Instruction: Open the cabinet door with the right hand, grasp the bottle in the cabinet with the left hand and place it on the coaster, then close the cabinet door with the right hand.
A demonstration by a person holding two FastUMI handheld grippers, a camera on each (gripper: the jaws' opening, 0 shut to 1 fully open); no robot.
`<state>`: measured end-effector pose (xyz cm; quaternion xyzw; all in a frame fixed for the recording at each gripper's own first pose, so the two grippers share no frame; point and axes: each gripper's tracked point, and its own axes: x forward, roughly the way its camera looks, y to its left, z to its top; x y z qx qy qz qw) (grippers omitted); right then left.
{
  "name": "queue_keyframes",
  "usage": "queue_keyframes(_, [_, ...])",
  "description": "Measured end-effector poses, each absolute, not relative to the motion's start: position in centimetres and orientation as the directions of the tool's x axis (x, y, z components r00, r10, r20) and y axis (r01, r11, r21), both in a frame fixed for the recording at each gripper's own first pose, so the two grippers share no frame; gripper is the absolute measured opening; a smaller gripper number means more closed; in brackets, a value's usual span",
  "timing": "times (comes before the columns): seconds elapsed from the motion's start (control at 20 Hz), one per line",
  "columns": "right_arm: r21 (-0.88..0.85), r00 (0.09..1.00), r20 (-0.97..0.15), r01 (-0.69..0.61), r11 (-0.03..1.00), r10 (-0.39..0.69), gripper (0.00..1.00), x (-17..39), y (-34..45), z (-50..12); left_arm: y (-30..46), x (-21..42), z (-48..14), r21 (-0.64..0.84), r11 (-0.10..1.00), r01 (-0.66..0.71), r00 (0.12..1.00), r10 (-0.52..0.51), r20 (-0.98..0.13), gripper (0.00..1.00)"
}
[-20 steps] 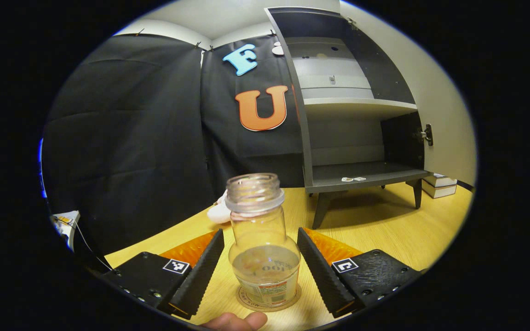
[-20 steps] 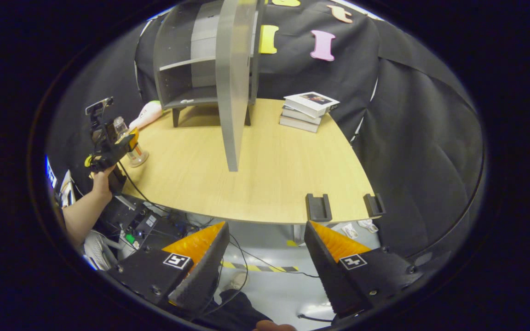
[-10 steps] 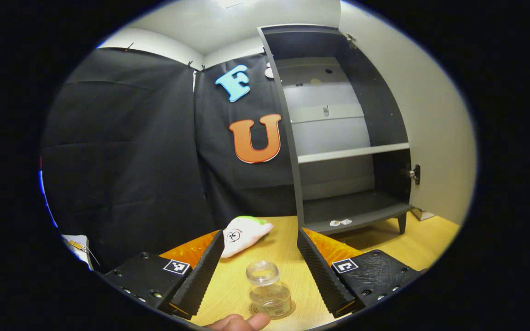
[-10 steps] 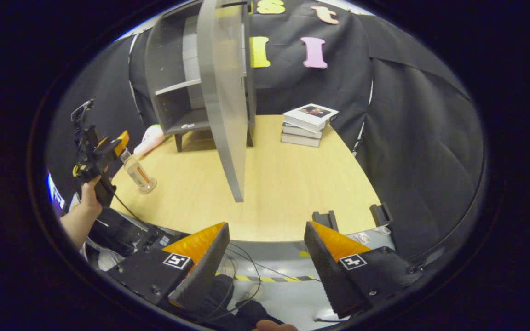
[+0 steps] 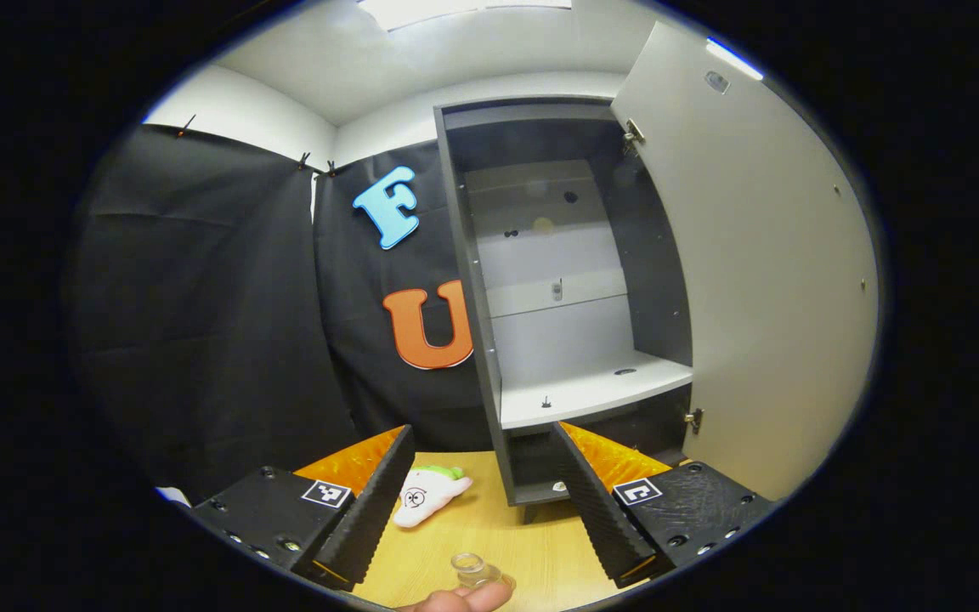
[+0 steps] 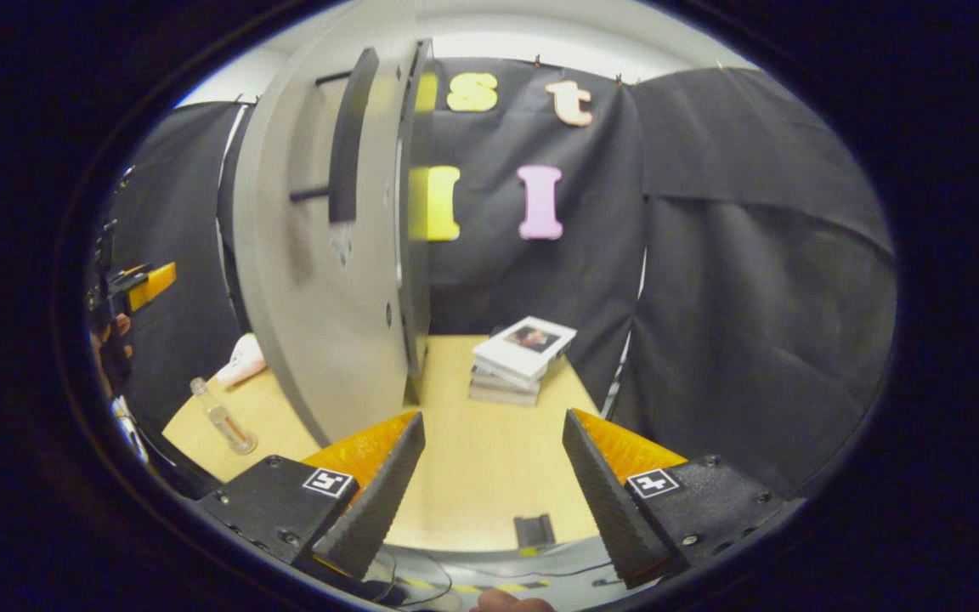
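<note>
The clear, capless bottle (image 5: 474, 569) stands on the wooden table, far below my open left gripper (image 5: 483, 427), which holds nothing. The coaster under it is too small to make out. In the right gripper view the bottle (image 6: 222, 418) is at the table's left, with the left gripper (image 6: 137, 285) raised above it in a hand. The grey cabinet (image 5: 557, 297) stands open with bare shelves, its pale door (image 5: 761, 280) swung out to the right. My right gripper (image 6: 492, 416) is open, close to the door (image 6: 319, 280) with its dark handle (image 6: 349, 136) up high.
A white plush toy (image 5: 426, 495) lies on the table left of the cabinet. A stack of books (image 6: 519, 353) sits right of the cabinet. The table (image 6: 472, 476) edge runs just below my right gripper. A fingertip (image 5: 455, 599) shows at the bottom.
My left gripper has risen well above the bottle, which stays standing where it was on the coaster. My right gripper has lifted and moved in toward the open cabinet door.
</note>
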<state>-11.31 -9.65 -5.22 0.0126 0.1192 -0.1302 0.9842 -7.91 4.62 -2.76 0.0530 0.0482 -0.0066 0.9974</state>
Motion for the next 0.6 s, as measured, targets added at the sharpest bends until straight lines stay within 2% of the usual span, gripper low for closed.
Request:
queue_keyframes(0.2, [-0.016,0.955,-0.120,0.272,0.962,-0.272,1.00,-8.3,-9.1,0.1,0.1,-9.5,-3.5,-0.009,0.994,0.111,0.974,-0.111,-0.196,0.96])
queue_keyframes(0.25, [-0.015,0.956,-0.103,0.275,0.961,-0.275,1.00,-7.8,-8.5,0.8,-1.2,-9.5,-3.3,-0.047,0.987,0.152,0.969,-0.158,-0.190,0.96])
queue_keyframes(0.35, [-0.107,0.953,-0.084,0.281,0.954,-0.290,1.00,-7.2,-6.5,1.4,-1.8,-8.7,-2.5,-0.024,0.983,0.183,0.972,-0.185,-0.144,0.96])
queue_keyframes(0.45, [-0.241,0.931,-0.004,0.352,0.904,-0.364,0.93,-7.7,-6.4,2.8,-1.6,-8.6,-3.2,-0.030,0.972,0.232,0.960,-0.234,-0.154,0.96])
queue_keyframes(0.6, [-0.317,0.954,-0.010,0.283,0.905,-0.301,0.87,-6.7,-1.7,2.2,0.1,-7.6,-4.1,-0.078,0.962,0.262,0.955,-0.270,-0.124,0.96])
